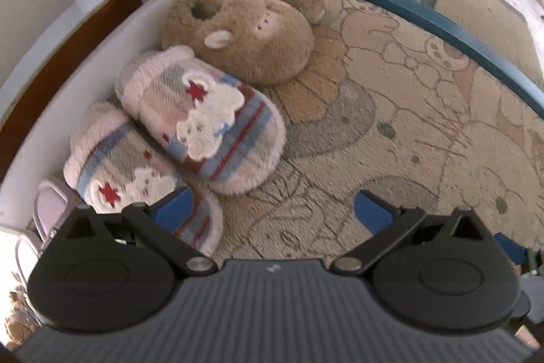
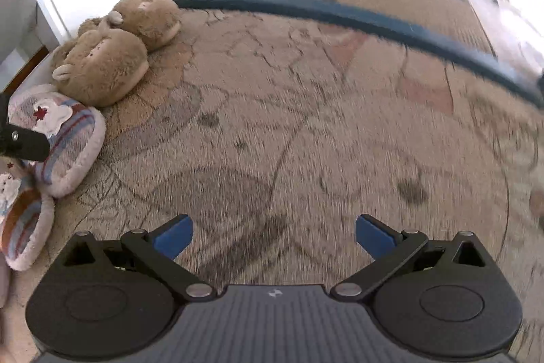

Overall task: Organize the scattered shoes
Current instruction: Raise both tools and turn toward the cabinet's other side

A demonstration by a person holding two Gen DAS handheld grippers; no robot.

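Four slippers lay in a row along the white wall (image 1: 85,63) at the rug's (image 1: 391,125) left edge — the brown pair (image 1: 251,46) far, the plaid pair (image 1: 210,121) near. The near plaid slipper (image 1: 125,172) sat askew, its toe under the left gripper (image 1: 272,210). Left jaws were wide open and held nothing. Right gripper (image 2: 273,235) hung over bare rug, jaws also wide, empty. A pale lilac item (image 1: 51,210) at near left — unclear what. Judged: lining-up nearly done; the next move would call for squaring the near plaid slipper against its mate.
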